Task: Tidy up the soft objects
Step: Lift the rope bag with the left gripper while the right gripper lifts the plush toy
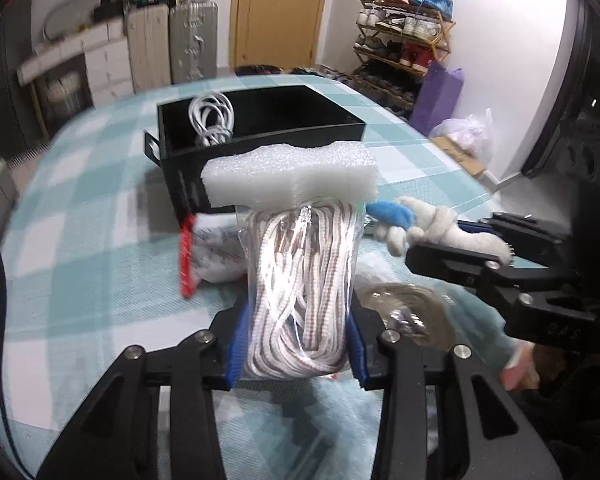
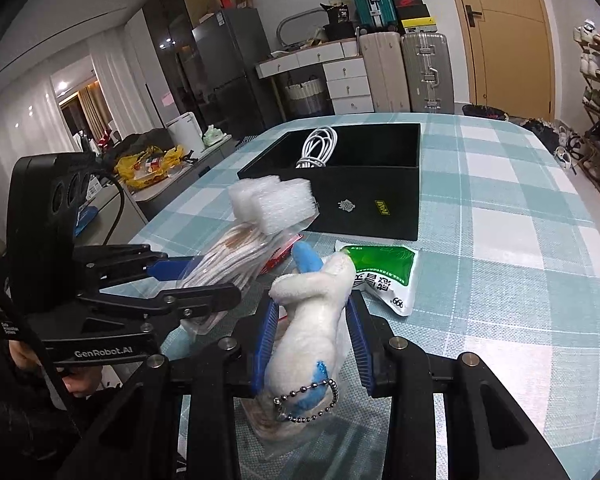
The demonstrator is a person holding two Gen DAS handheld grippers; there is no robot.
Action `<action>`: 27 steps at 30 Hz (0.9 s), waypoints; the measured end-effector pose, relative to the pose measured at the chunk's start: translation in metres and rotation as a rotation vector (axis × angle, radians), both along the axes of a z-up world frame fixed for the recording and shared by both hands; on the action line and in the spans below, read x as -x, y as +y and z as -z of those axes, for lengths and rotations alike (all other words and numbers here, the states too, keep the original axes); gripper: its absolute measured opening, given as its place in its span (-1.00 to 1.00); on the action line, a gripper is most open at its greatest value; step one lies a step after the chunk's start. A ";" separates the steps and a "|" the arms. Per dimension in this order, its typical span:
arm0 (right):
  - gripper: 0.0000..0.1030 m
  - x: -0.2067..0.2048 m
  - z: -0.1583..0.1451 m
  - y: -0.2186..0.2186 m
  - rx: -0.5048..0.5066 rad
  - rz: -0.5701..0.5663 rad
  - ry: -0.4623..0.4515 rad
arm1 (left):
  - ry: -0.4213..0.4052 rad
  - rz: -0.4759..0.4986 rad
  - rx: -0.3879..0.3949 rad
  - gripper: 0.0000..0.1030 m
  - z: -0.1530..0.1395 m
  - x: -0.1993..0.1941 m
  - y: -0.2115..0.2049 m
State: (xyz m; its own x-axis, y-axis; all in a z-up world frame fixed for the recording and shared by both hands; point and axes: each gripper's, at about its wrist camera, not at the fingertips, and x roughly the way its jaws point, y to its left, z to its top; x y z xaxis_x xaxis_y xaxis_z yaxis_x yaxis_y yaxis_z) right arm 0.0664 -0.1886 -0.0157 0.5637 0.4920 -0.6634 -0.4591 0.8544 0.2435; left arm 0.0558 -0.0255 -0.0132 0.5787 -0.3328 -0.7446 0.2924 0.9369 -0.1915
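My left gripper (image 1: 295, 344) is shut on a clear bag of white and brown laces (image 1: 304, 292) with a white foam block (image 1: 291, 176) on top of it, held above the table; the bag also shows in the right wrist view (image 2: 227, 260). My right gripper (image 2: 312, 340) is shut on a white and blue plush toy (image 2: 312, 320) with a bead chain; the toy also shows in the left wrist view (image 1: 432, 228). A black open box (image 2: 364, 204) stands ahead with a coiled white cable (image 2: 318, 146) inside.
A green and white packet (image 2: 384, 276) and a red-edged packet (image 1: 187, 256) lie on the teal checked tablecloth (image 2: 500, 240) before the box. Another clear bag with a coil (image 1: 412, 312) lies below. Suitcases, drawers, a door and a shoe rack stand beyond the table.
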 end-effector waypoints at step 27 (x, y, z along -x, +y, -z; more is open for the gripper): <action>-0.32 0.005 -0.012 -0.012 0.008 0.054 -0.032 | 0.057 0.039 0.152 -0.23 -0.003 0.006 0.000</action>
State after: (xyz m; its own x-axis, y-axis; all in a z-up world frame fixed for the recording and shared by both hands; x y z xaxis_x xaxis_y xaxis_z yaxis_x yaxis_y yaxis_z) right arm 0.0611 -0.2003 -0.0038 0.6102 0.4550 -0.6486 -0.4201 0.8799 0.2221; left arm 0.0498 -0.0251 -0.0100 0.5216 -0.4654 -0.7151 0.3122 0.8841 -0.3477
